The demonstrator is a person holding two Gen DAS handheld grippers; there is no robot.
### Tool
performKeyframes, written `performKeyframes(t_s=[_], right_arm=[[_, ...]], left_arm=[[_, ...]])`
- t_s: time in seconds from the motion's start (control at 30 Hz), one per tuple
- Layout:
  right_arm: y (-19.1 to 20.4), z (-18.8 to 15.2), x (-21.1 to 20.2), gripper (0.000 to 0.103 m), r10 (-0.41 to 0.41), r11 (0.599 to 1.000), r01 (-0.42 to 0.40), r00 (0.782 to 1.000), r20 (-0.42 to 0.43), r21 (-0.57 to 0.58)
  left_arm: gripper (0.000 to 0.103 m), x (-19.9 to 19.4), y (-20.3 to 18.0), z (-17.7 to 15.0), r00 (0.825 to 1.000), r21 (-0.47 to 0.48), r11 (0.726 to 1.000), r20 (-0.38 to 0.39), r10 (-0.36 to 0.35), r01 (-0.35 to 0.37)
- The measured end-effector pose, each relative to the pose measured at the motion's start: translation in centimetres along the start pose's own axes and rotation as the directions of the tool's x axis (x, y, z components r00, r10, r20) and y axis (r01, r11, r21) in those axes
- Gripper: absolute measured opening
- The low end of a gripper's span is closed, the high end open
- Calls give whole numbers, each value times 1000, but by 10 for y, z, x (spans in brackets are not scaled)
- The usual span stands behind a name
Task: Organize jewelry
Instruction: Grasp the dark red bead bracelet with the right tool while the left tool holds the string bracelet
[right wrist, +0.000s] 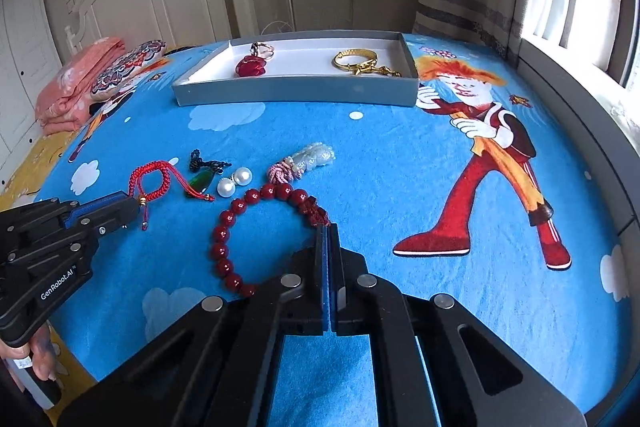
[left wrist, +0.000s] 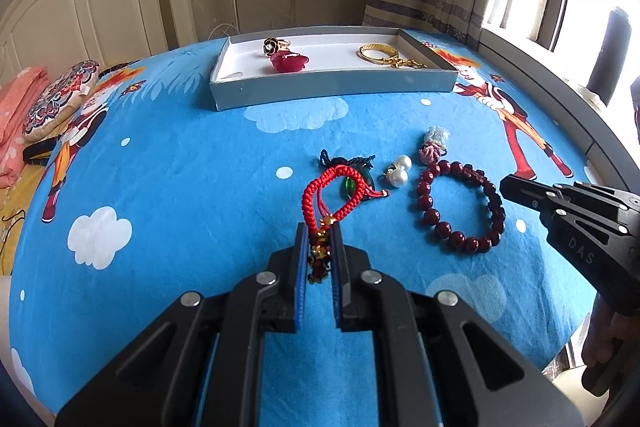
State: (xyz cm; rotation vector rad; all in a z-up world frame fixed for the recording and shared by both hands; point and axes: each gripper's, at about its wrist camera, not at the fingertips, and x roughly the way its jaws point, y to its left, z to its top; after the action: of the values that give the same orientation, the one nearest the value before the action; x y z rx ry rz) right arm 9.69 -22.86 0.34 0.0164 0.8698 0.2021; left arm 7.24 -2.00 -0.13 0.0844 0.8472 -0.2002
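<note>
My left gripper [left wrist: 320, 229] is shut on the gold-charm end of a red braided cord bracelet [left wrist: 334, 183], whose loop lies on the blue bedsheet; it also shows in the right wrist view [right wrist: 150, 177]. My right gripper [right wrist: 329, 227] is shut and empty, its tips just over the near side of a dark red bead bracelet [right wrist: 228, 227], also seen in the left wrist view [left wrist: 460, 205]. Between the bracelets lie a green pendant on dark cord [left wrist: 352, 171], two pearl earrings [left wrist: 400, 169] and a pale knotted charm [left wrist: 434, 145].
A shallow grey box [left wrist: 332, 85] at the far side of the bed holds a black flower ring [left wrist: 274, 45], a red flower piece [left wrist: 290, 61] and a gold bangle with chain [left wrist: 386, 55]. Folded pink bedding [right wrist: 76, 87] lies far left. A window ledge runs along the right.
</note>
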Motion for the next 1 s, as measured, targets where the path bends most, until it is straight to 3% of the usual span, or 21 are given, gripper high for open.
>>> performKeyframes(t_s=[0.2,0.27,0.3,0.37,0.4,0.43,0.53,0.6,0.7,0.73,0.8,0.93,1.0], right_arm=[[-3,-2,9,10,-19,1000,20,999,-33,21],[-6,-2,9,17,-22,999,23,999,-34,33],[-8,-1,8,23,-23,999,24,999,-29,47],[-10,0,5,65,-29,998,30,1000,-11,59],[-10,1,3,72,-21,998,20,1000,7,59],[-9,2,1,73,-15,998,14,1000,15,59],[-6,4,1,72,-17,998,16,1000,19,55],[0,5,7,63,-14,999,14,1000,0,34],[8,5,16,57,-5,1000,5,1000,-15,14],[11,5,20,50,-6,1000,7,1000,-28,5],[15,6,24,47,-9,1000,9,1000,-30,-4],[24,8,26,14,6,999,-7,999,-33,-38],[27,6,25,14,6,999,-8,1000,-31,-48]], left_arm=[[10,1,3,-1,1000,-8,1000,-3,0,0],[10,2,4,-1,1000,-6,1000,-4,-1,1],[10,2,4,-1,1000,-8,1000,-6,-1,1],[10,3,5,-2,1000,-11,1000,-7,-2,2],[10,4,5,-2,1000,-11,1000,-7,-2,2],[10,4,5,-3,1000,-12,1000,-8,-3,3],[10,4,5,-4,1000,-15,1000,-9,-4,4],[10,5,6,-4,1000,-16,1000,-9,-4,4],[10,5,6,-4,1000,-16,1000,-11,-5,5],[10,5,6,-4,1000,-16,1000,-11,-6,6],[10,5,6,-3,1000,-18,1000,-9,-5,5],[10,5,6,-1,1000,-21,1000,-3,-4,4],[10,3,6,0,1000,-20,1000,1,-2,2]])
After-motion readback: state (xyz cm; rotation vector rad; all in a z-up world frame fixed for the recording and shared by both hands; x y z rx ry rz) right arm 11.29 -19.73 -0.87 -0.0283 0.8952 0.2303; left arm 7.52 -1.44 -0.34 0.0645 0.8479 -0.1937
